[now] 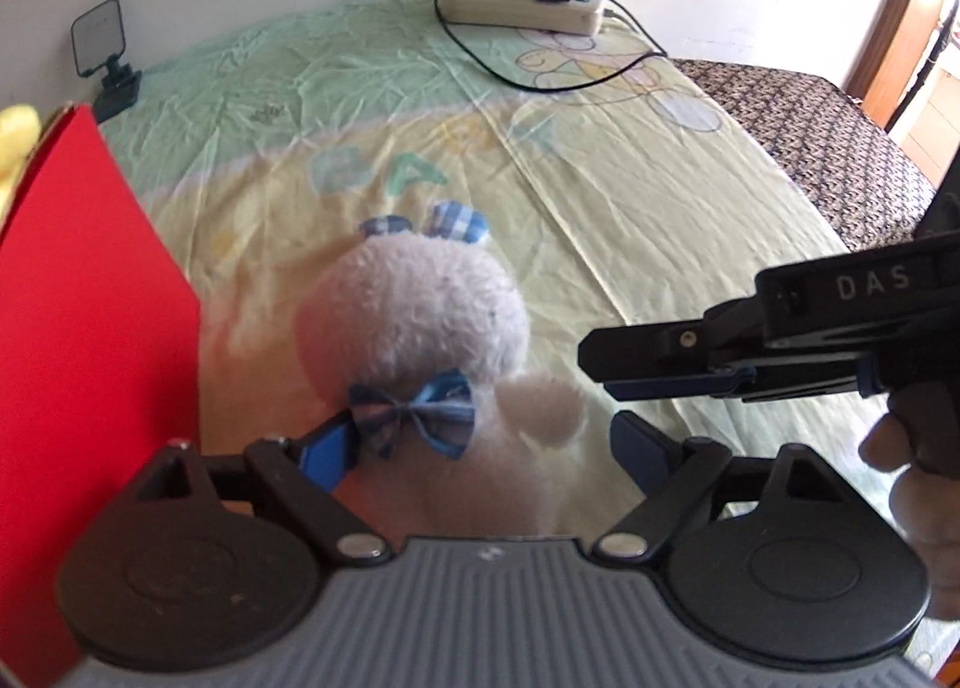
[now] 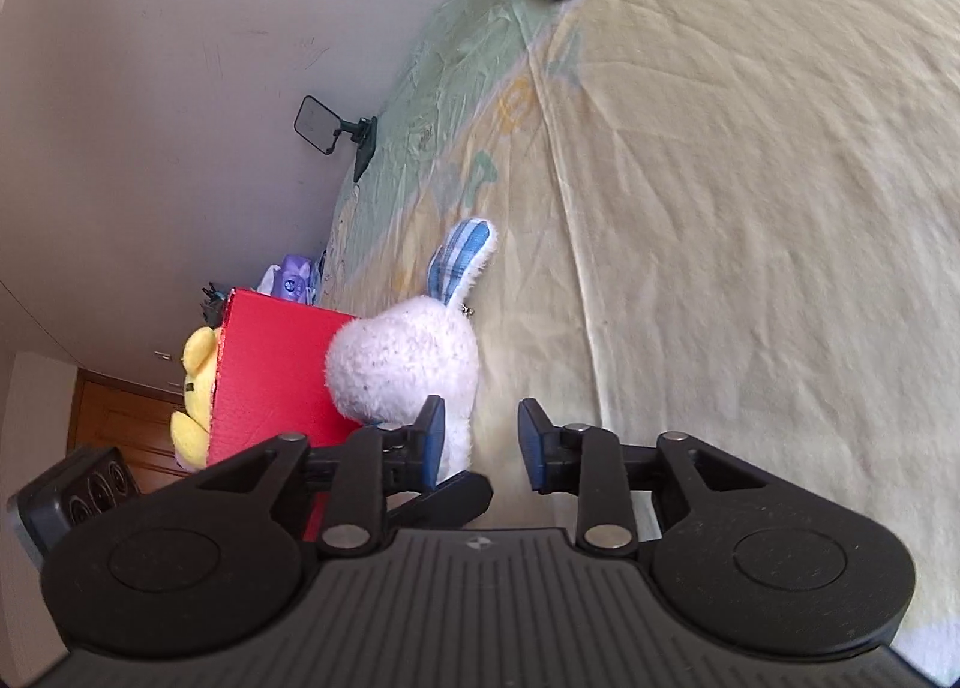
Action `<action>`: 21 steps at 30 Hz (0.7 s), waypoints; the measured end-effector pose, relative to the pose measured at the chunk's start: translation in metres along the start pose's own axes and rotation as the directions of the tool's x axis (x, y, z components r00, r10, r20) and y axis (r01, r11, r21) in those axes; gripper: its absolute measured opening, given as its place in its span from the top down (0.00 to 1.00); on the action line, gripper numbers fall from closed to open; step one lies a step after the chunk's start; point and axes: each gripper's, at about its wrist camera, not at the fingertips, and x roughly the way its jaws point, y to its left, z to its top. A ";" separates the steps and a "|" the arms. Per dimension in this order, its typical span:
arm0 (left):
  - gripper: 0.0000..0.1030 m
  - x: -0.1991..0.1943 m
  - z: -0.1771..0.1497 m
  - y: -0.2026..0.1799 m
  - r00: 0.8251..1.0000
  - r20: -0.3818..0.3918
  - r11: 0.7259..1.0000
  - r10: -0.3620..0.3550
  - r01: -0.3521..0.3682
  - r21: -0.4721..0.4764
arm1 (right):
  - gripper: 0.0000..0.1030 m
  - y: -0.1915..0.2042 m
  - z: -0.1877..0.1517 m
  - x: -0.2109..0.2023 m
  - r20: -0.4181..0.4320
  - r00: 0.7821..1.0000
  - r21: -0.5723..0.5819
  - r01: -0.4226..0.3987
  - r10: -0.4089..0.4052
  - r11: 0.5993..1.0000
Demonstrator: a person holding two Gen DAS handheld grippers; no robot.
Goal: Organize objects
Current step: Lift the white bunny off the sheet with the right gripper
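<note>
White plush rabbit (image 1: pixel 414 328), blue checked ears, blue bow tie (image 1: pixel 414 412) at the neck. Location: on the bed (image 1: pixel 630 196), just beside the red box (image 1: pixel 90 328), between the jaws of the left gripper (image 1: pixel 480 448).

Left gripper: jaws spread wide either side of the rabbit's body; one pad sits at the bow, the other stands clear, so no grip yet.

Right gripper (image 2: pixel 483 436): jaws partly apart, nothing between them, alongside the rabbit.

Red box: a yellow plush (image 2: pixel 195 388) already shows at its far side.

Hazards, as judged:
- Soft pile compresses; a closure at the bow or shoulder may catch only fluff or ribbon and slip on lifting.
- Box wall stands close to the left pad; closing could nudge or tip it.
- Right gripper close by; the two tools may collide.
- Power strip (image 1: pixel 522 7) and cable (image 1: pixel 510 70) lie well apart, low concern.
</note>
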 end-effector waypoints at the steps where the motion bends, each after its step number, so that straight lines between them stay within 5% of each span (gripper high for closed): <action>1: 0.17 0.002 0.001 0.003 1.000 -0.004 1.000 0.000 -0.001 -0.013 | 0.68 0.003 0.003 0.006 -0.004 1.000 -0.011 0.005 -0.005 1.000; 3: 0.25 0.005 0.003 0.008 1.000 -0.021 0.999 -0.001 0.000 -0.034 | 0.67 0.006 0.004 0.013 -0.021 1.000 -0.022 0.004 -0.005 1.000; 12: 0.27 0.008 0.003 0.010 0.999 -0.030 0.999 0.020 -0.021 -0.037 | 0.67 0.014 0.002 0.030 -0.043 0.999 -0.070 0.016 -0.019 0.997; 21: 0.32 0.000 0.002 0.004 0.999 -0.038 0.999 -0.013 0.012 -0.031 | 0.80 0.021 -0.006 0.020 -0.036 0.998 -0.099 0.054 -0.058 0.994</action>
